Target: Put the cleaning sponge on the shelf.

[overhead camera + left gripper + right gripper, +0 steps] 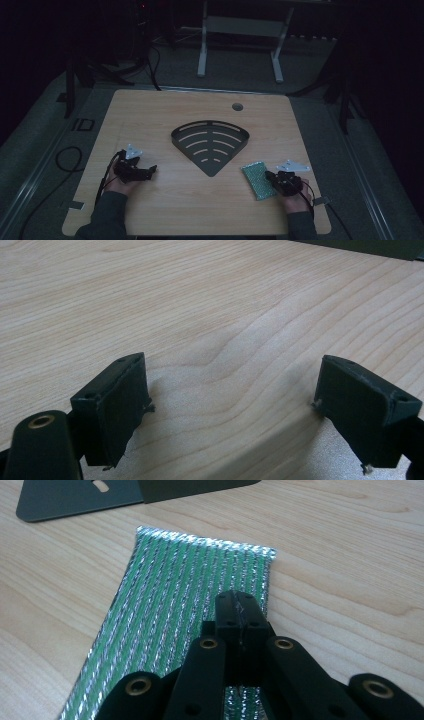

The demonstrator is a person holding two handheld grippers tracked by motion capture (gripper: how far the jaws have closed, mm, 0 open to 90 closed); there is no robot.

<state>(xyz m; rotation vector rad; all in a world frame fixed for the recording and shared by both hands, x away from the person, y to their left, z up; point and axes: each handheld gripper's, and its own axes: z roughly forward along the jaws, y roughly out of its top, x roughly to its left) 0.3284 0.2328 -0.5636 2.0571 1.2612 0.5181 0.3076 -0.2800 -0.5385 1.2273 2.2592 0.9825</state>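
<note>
Pale wood table carried a dark fan-shaped slotted tray ahead of both tools in the high view, the green scouring pad touching the right gripper.

The left gripper, seen in its own view, stood wide apart over bare wood, empty.

In the right gripper view, the jaws were pressed together over the pad's near end; whether they pinched it I cannot tell. Probably a pick-up was starting; next would come a lift toward the tray.

I'm seeing a pale wood-grain table, a dark slotted tray, and a scouring pad glinting green — silver-striped — beside my black right claw.
</note>
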